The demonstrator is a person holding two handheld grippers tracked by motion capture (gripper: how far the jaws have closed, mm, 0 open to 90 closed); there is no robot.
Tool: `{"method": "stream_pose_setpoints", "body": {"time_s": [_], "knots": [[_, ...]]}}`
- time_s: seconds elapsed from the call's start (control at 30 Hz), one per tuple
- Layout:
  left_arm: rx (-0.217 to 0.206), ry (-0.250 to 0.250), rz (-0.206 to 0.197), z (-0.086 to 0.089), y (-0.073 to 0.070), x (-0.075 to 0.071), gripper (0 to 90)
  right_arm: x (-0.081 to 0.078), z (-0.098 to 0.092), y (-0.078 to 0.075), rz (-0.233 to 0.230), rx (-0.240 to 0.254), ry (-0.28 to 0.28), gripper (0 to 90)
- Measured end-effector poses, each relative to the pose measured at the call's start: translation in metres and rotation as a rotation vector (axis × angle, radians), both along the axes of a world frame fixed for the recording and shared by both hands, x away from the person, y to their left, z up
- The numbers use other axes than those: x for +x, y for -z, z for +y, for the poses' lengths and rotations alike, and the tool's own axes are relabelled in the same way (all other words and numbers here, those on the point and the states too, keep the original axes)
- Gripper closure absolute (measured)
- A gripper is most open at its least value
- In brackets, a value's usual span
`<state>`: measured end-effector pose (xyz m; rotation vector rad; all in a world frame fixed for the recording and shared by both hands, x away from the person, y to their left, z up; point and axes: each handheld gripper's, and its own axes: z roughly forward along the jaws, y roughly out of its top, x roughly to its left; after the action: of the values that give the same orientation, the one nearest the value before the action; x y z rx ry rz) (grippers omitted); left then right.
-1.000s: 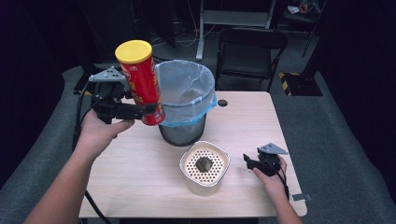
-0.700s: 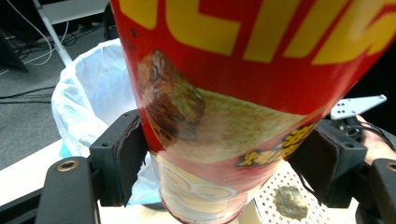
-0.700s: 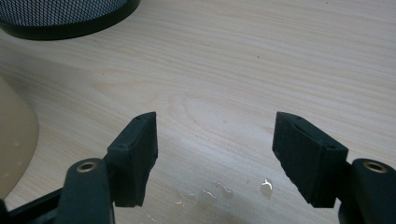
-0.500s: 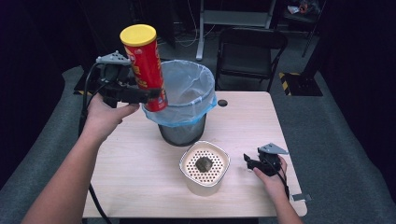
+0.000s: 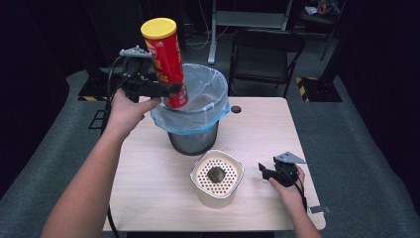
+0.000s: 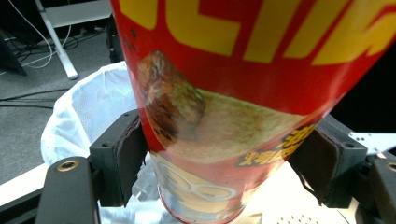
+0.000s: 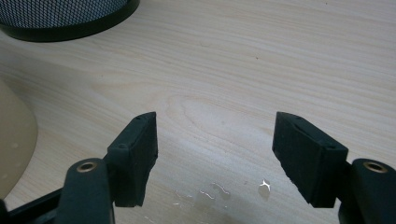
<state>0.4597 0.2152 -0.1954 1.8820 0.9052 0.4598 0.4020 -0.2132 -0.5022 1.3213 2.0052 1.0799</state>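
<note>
Spreading under everything is the pale wooden table [image 5: 148, 198], bare at its near left corner. On its far half stands the black mesh waste bin lined with a translucent blue-white plastic bag [image 5: 203, 106], the liner's mouth wide open. Above the bin's left rim hangs the tall red cardboard crisp tube with a yellow lid [image 5: 166, 62], tilted a little, its metal base just over the liner's edge. Since a second ago it has travelled from beside the bin toward its mouth and risen slightly, so the drop looks close; the base likely needs to come further over the opening before letting go. The left gripper [image 5: 166, 91] has its pads clamped on the tube's lower part, which the left gripper view shows pressed from both sides with the bag below. Smaller, near the front edge, sits the cream plastic tub with a perforated insert [image 5: 217, 177], a dark lump [image 5: 216, 174] resting on it. The right gripper [image 5: 267, 171] rests on the table just right of the tub, jaws apart and empty, and has not moved.
</note>
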Motion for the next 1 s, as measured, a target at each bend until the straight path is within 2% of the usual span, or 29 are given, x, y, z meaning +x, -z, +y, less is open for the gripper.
{"method": "stream_pose_setpoints", "body": {"time_s": [0.2, 0.43, 0.57, 0.6, 0.63, 0.8, 0.87, 0.93, 1.0], "knots": [[-0.001, -0.009, 0.023, -0.009, 0.006, 0.017, 23.2, 0.001, 0.000, 0.000, 0.002, 0.000, -0.010, 30.7], [-0.001, -0.024, 0.023, -0.023, 0.022, 0.037, 23.1, 0.001, -0.001, 0.000, -0.002, 0.001, -0.012, 30.7], [-0.008, -0.044, 0.042, -0.030, 0.033, 0.052, 23.1, 0.002, 0.000, 0.001, 0.000, 0.006, -0.011, 30.7], [-0.008, -0.044, 0.042, -0.030, 0.033, 0.052, 23.1, 0.002, 0.000, 0.001, 0.000, 0.006, -0.011, 30.7], [-0.010, -0.041, 0.056, -0.032, 0.037, 0.058, 23.1, 0.002, 0.000, 0.001, 0.001, 0.002, -0.017, 30.7], [0.006, -0.051, 0.076, -0.036, 0.046, 0.067, 23.0, 0.002, 0.000, 0.001, 0.001, 0.002, -0.023, 30.7], [0.025, -0.055, 0.083, -0.037, 0.050, 0.071, 22.9, 0.002, 0.000, 0.001, -0.002, 0.000, -0.024, 30.6], [0.020, -0.063, 0.085, -0.039, 0.052, 0.074, 22.9, 0.002, 0.000, 0.001, 0.000, 0.003, -0.024, 30.7], [0.017, -0.052, 0.100, -0.038, 0.054, 0.078, 22.9, 0.003, 0.001, 0.001, -0.001, 0.006, -0.021, 30.6]]}}
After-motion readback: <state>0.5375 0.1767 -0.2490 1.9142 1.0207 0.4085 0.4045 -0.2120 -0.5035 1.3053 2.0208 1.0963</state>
